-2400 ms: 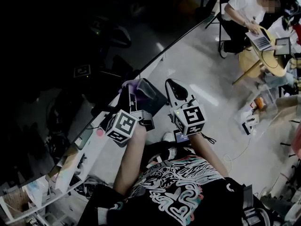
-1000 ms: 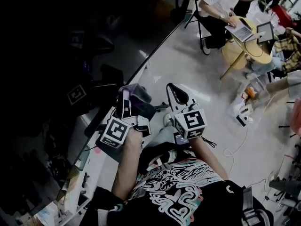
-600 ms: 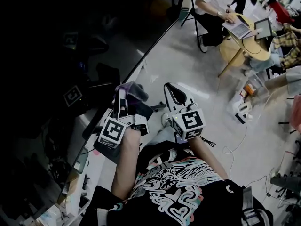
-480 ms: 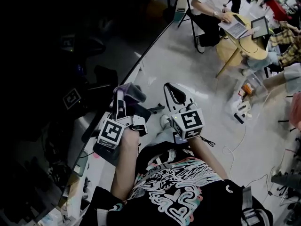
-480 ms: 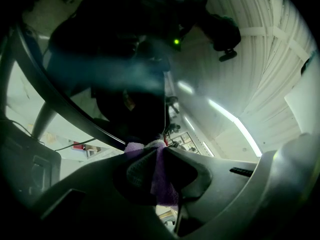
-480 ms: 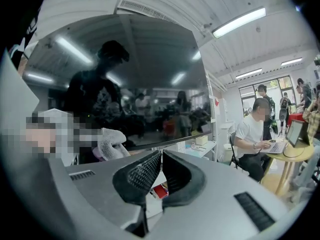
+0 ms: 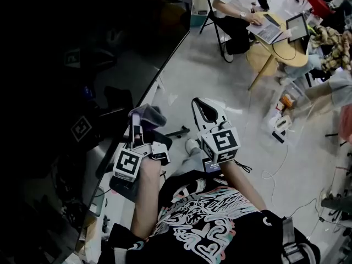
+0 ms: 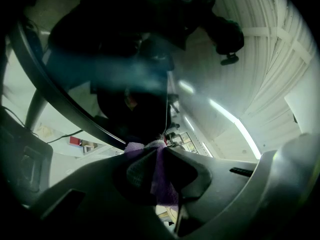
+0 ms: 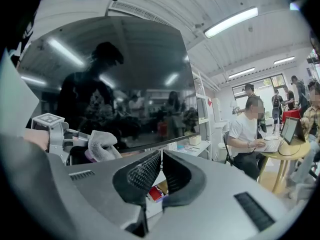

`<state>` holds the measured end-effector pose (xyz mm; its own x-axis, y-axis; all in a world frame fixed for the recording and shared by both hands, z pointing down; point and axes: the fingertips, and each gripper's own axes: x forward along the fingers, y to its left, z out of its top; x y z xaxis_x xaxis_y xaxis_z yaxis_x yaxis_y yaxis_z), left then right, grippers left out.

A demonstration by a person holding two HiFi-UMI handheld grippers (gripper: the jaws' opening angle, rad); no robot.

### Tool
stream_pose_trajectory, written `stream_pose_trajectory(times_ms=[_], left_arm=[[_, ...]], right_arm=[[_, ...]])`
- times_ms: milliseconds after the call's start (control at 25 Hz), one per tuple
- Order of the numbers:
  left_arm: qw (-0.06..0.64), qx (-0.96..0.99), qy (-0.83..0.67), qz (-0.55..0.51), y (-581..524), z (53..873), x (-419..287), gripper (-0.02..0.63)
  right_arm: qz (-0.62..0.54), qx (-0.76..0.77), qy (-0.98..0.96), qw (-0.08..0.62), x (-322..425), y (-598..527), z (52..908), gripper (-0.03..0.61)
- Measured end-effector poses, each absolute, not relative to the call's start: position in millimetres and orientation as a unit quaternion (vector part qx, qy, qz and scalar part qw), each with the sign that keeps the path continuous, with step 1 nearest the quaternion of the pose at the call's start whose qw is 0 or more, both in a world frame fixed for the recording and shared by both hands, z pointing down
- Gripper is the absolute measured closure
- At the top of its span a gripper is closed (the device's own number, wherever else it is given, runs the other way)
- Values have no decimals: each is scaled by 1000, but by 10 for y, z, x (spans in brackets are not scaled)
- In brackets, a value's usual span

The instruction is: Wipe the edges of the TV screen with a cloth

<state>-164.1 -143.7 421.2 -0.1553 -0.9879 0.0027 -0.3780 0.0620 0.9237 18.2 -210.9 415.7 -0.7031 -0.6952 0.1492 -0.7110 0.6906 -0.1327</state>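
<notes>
The big dark TV screen (image 7: 66, 92) fills the left of the head view; its lower edge (image 7: 165, 65) runs diagonally. My left gripper (image 7: 137, 122) is shut on a purple-grey cloth (image 7: 149, 114) right at that edge. In the left gripper view the cloth (image 8: 156, 171) is bunched between the jaws, its tip against the dark bezel (image 8: 60, 96). My right gripper (image 7: 204, 109) hangs beside it over the floor, shut and empty. The right gripper view shows its jaws (image 9: 161, 166) closed, the screen (image 9: 115, 79) ahead, and the cloth (image 9: 102, 145) at left.
A person (image 7: 236, 7) sits on a chair at a round wooden table (image 7: 275, 51) with laptops, upper right. Cables (image 7: 278, 166) and small items lie on the light floor. A white shelf (image 9: 200, 143) with clutter runs under the TV.
My left gripper with the cloth has slid down-left in the head view along the screen's lower edge. The right gripper has stayed beside it, still shut.
</notes>
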Motion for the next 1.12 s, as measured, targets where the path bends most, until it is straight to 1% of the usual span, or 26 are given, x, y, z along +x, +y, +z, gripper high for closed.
stream_pose_trajectory(times_ms=[680,920,1120], left_arm=[[394,546,-603,-429,-2157,4196,-1443,560],[401,547,-594,-432,-2521,4153,-1300,560],[405,549,-590,-432,-2594,4144,-1304,560]], right_arm=[[103,388,-915,49,197,-2715,4160,543],[111,398,-909,52,354,-3026,4174,543],[112,399,-908,51,321,-3067,4159,543]])
